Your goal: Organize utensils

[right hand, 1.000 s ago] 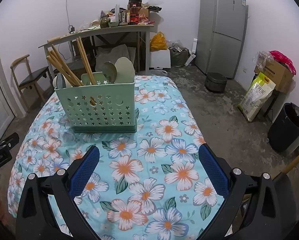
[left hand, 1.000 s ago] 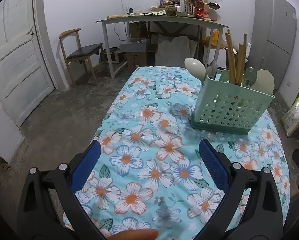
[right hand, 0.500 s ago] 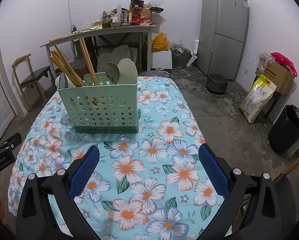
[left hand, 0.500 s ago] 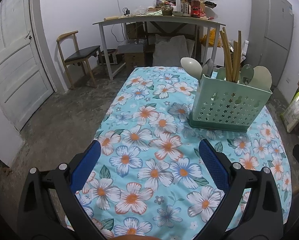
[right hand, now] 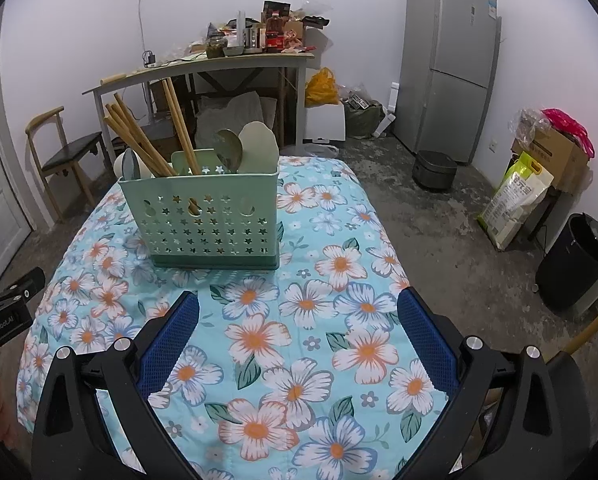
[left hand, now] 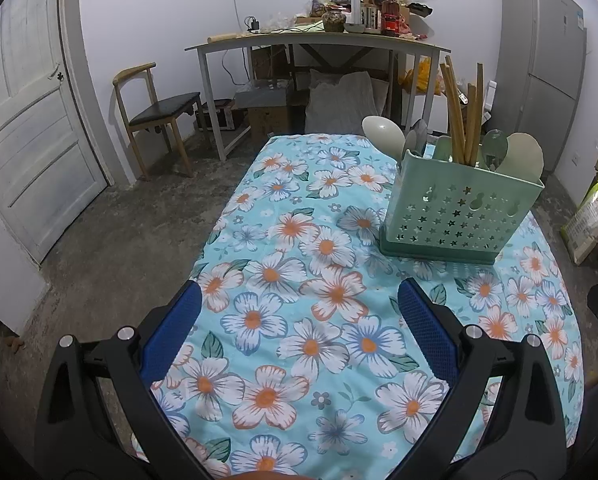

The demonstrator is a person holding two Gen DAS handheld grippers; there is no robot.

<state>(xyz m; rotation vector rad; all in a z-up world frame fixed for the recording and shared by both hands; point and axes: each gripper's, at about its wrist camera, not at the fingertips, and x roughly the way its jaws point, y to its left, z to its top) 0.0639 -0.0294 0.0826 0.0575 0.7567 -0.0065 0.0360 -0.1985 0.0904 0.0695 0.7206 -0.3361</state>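
In the left wrist view, a white door (left hand: 23, 132) fills the left edge, and beside it a wooden chair (left hand: 155, 116) with a dark seat stands on the bare concrete floor (left hand: 111, 232). Along the bottom, the left hand-held gripper (left hand: 299, 304) hangs over the surface (left hand: 299, 240), which is covered in a turquoise cloth printed with flowers; its blue-padded jaws are spread wide with nothing between them. At the upper centre a cluttered desk (left hand: 319, 40) stands against the far wall. Right of centre, the pale green utensil caddy (left hand: 459, 216), punched with star-shaped holes, stands upright on the cloth. Wooden chopsticks (left hand: 459, 120) rise from it, with spoons (left hand: 383, 132) leaning out to the left and more rounded heads at its right end. A grey fridge (left hand: 543, 64) occupies the upper right.

In the right wrist view, a black piece of the other tool pokes in at the left edge. The caddy (right hand: 207, 220) sits left of centre here, well ahead of the right hand-held gripper (right hand: 299, 304), whose jaws are likewise wide apart and empty above the cloth. To the right, past the edge of the surface, are the fridge (right hand: 451, 64), a dark cooker pot (right hand: 435, 170) on the floor, a printed sack (right hand: 515, 196) and a black bin (right hand: 575, 260).
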